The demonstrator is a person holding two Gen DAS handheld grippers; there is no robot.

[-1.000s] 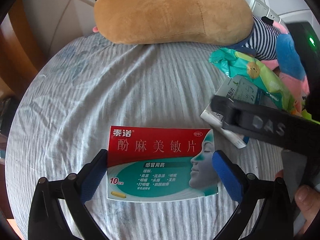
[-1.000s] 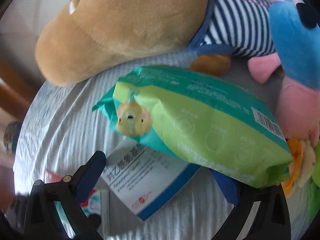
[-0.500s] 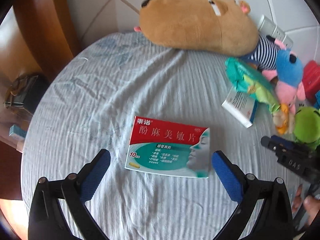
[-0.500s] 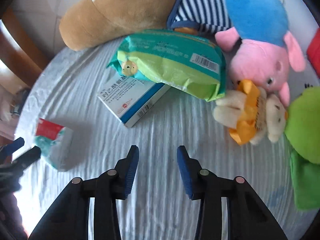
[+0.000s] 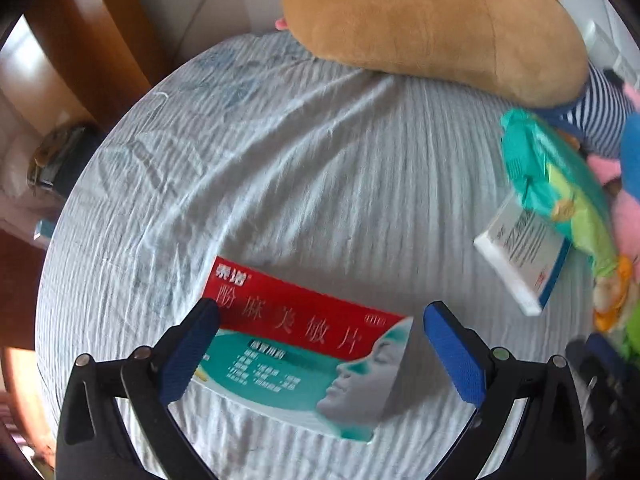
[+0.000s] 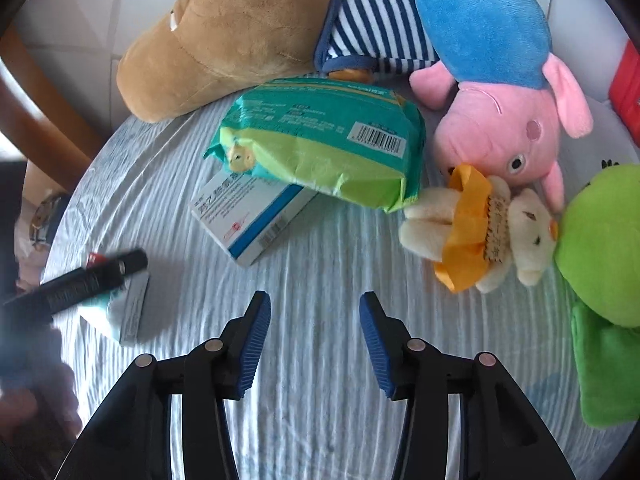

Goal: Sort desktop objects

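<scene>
Medicine box (image 5: 304, 344) between open left gripper (image 5: 320, 344) fingers

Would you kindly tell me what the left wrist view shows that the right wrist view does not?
Only the left wrist view shows the printed red and teal face of the medicine box, lying between the open left claw. Only the right wrist view shows the pink pig plush whole, the cream bear, the green plush, and the open, empty right claw. Both show the brown plush, the green packet overlapping the white and blue box, and the striped cloth.
</scene>
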